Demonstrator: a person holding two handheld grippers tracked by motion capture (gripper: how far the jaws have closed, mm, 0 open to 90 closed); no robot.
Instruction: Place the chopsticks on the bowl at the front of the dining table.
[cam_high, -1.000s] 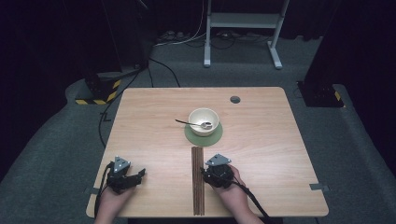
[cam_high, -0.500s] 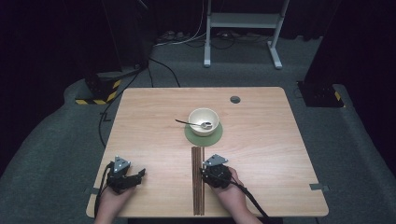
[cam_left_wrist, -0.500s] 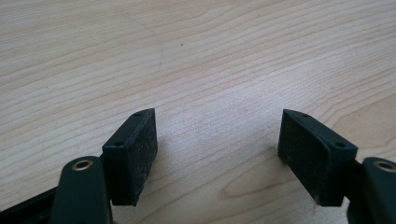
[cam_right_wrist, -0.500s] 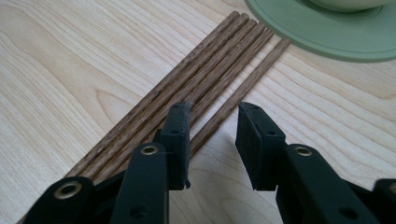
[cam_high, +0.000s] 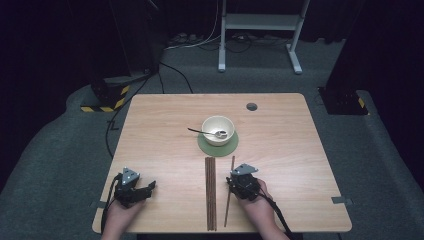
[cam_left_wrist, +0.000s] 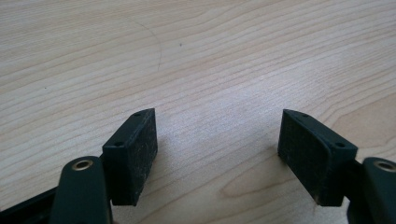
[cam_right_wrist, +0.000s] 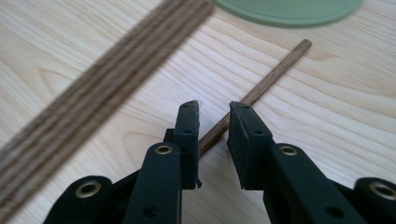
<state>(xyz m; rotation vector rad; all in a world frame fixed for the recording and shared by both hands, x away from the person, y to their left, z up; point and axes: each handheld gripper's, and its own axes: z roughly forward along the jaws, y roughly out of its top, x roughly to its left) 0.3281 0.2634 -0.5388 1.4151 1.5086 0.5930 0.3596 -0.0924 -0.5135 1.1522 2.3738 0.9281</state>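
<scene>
One thin brown wooden stick (cam_high: 229, 192) now lies apart from the bundle of brown sticks (cam_high: 210, 192). The right gripper (cam_right_wrist: 214, 114) straddles it, jaws narrow. The left gripper (cam_left_wrist: 217, 140) rests on the desk (cam_high: 310, 150), jaws wide.

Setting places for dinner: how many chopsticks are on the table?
5, as far as I can tell: 4 lie side by side in a bundle near the table's front edge, though the count is uncertain; 1 single chopstick lies apart, between the right hand-held gripper jaws.

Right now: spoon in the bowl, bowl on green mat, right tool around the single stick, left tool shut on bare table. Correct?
One error: the left tool is open, not shut; the left gripper view shows its jaws wide apart over bare table. The rest stands: spoon in bowl, green mat, right tool around the single stick.
</scene>
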